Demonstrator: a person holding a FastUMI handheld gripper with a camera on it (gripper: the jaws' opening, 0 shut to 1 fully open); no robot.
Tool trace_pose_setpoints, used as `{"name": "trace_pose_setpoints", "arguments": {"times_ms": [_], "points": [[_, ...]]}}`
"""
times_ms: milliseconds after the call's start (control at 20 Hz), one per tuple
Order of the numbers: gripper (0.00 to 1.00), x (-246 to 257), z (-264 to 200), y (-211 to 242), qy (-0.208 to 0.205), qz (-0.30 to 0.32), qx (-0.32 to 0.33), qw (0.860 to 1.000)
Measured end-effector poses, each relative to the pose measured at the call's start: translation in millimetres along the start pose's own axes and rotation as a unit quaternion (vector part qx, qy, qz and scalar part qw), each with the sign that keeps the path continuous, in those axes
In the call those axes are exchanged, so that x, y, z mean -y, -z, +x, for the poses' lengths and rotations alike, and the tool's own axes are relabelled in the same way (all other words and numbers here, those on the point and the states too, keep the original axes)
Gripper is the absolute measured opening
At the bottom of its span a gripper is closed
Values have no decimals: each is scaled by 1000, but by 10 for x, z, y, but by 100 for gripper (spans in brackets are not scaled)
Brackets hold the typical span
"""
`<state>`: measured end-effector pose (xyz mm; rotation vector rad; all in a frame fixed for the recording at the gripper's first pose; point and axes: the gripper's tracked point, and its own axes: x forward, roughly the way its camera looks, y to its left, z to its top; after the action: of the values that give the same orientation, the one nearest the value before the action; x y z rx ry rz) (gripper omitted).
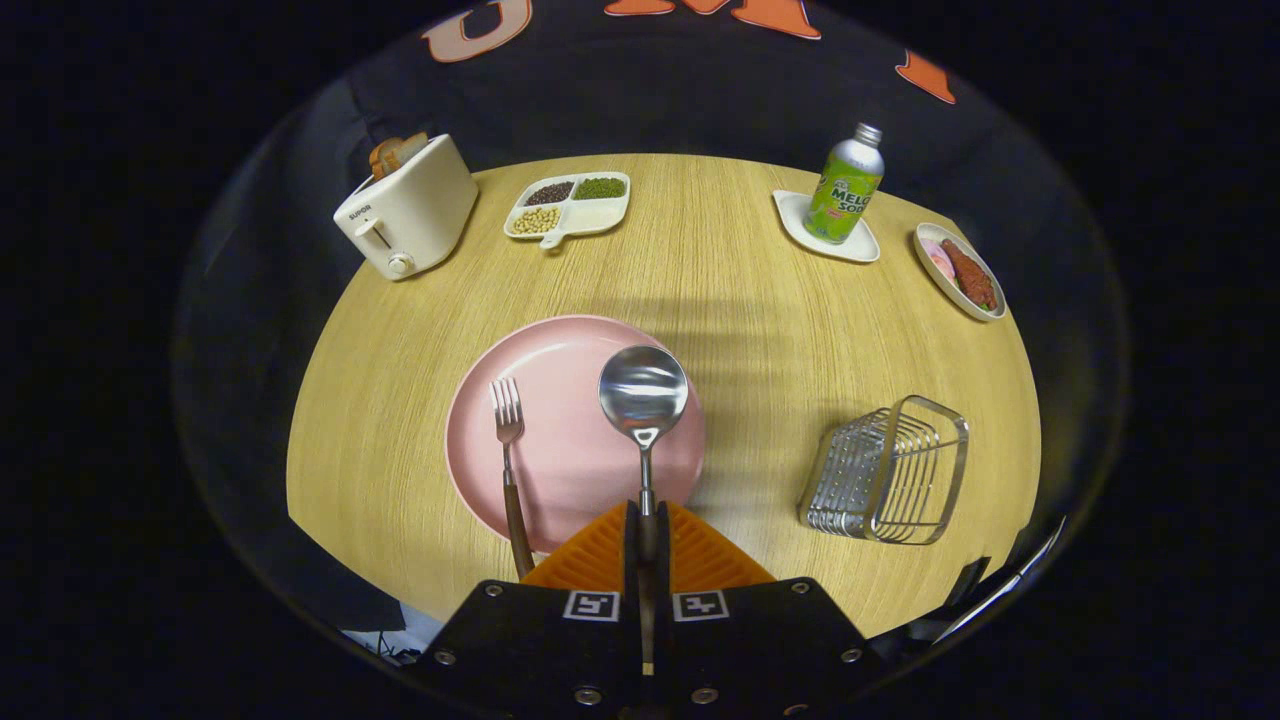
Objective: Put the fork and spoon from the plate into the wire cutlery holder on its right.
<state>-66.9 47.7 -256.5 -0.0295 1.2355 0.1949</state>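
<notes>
A round, light wood-grain counter (720,280) fills the middle of the frame. Black cloth wall (650,90) hangs behind it. Soft shadow bands cross the counter's centre.

Even, fairly bright light falls from above on the round pale wood-grain counter (700,270), while the surroundings beyond its rim stay dark. A broad soft shadow band crosses the counter just above the round pink plate (560,440) at the frame's centre, and the polished steel spoon (643,400) bowl carries a bright reflection streaked with dark. Fisheye distortion bends the counter's rim towards the left and right of the frame; focus is sharp at the centre, and the jaws, closed on the spoon's handle at bottom centre, look slightly soft.
</notes>
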Motion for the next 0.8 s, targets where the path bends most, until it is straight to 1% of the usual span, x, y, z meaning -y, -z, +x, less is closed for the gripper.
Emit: {"name": "trace_pose_setpoints", "arguments": {"times_ms": [200,300,450,600,800], "points": [[5,287,-282,48,10,20,2,1000],[5,516,-372,60,23,31,3,999],[5,770,-448,127,26,54,-16,998],[5,927,-503,216,11,69,-48,996],[5,1197,-484,244,26,68,-71,995]]}}
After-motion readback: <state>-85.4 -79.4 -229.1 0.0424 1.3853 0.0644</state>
